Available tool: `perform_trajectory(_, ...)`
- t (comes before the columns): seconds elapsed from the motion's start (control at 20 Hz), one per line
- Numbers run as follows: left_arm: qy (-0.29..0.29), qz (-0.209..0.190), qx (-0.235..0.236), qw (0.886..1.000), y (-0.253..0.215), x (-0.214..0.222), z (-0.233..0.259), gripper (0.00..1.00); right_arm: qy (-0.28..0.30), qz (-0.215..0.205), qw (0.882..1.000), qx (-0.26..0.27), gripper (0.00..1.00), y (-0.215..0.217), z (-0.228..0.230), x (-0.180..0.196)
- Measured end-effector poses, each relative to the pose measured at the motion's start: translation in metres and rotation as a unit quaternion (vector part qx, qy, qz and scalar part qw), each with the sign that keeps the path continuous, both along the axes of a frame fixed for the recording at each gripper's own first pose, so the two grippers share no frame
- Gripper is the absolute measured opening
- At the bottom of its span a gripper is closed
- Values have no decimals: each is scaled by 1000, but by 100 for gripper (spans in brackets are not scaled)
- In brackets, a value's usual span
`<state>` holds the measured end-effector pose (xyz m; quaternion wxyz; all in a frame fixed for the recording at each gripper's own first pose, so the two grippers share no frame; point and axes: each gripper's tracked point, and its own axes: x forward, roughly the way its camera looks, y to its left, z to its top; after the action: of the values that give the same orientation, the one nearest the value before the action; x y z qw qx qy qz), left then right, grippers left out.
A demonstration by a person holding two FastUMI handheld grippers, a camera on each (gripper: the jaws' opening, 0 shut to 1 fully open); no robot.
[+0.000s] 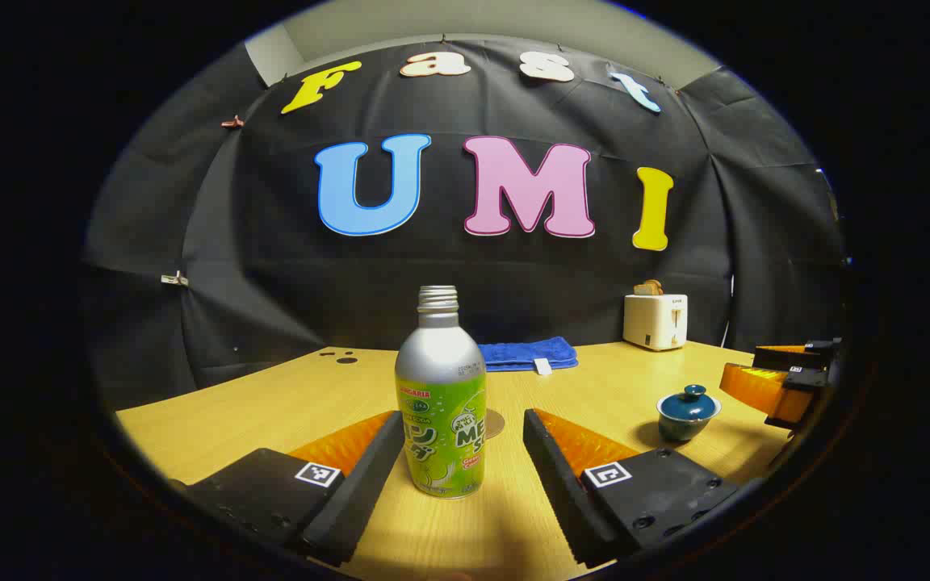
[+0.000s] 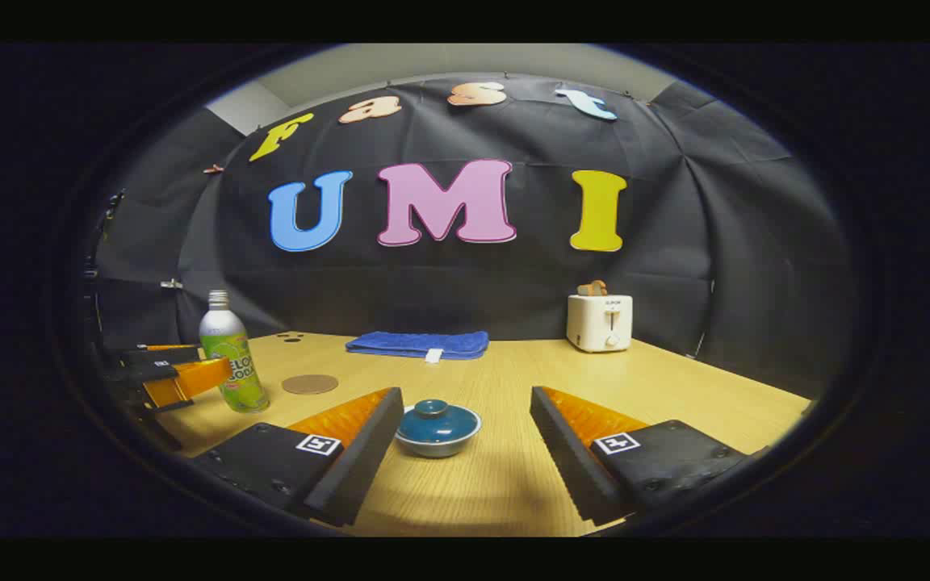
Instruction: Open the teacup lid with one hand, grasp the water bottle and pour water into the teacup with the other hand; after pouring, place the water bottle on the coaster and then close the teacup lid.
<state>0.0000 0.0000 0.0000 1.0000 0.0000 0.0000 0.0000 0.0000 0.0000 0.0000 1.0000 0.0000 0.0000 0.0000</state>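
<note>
Left gripper (image 1: 463, 440): we note its fingers spread wide on either side of the water bottle (image 1: 440, 407), not touching it; the bottle stands upright on the wooden table (image 1: 271, 411), cap off, silver shoulder above a green label. Just behind the bottle we see an edge of the round brown coaster (image 1: 496, 423). Off to that view's right sits the teal teacup (image 1: 687, 413) with its lid (image 1: 693, 397) on, and beyond it the right gripper's orange and black fingers enter from the edge. Right gripper (image 2: 465, 432): we log it also spread, fingers flanking the teacup (image 2: 437, 429) without contact, the lid (image 2: 433, 420) seated on top. In the right gripper view the bottle (image 2: 230, 355) stands at far left, with the coaster (image 2: 310, 384) beside it lying flat and bare. At the back of the table, a folded blue towel (image 2: 418, 344) and a white toaster (image 2: 600, 322) rest against the black cloth wall.
</note>
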Motion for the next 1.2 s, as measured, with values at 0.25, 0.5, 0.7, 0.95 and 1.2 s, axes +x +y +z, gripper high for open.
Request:
perform_trajectory(0.25,0,0,0,1000,0,1,1,94,0,0,1000,0,98,0,0,0)
perform_trajectory(0.5,0,0,0,1000,0,1,-1,94,0,0,1000,0,98,0,-1,1)
perform_trajectory(0.7,0,0,0,1000,0,1,0,94,0,-6,1000,0,98,-1,-1,0)
perform_trajectory(0.95,-1,0,0,1000,-1,1,-1,94,0,-6,1000,0,98,-1,0,0)
perform_trajectory(1.2,-1,0,-1,1000,0,2,-1,94,2,13,1000,1,98,6,-2,1)
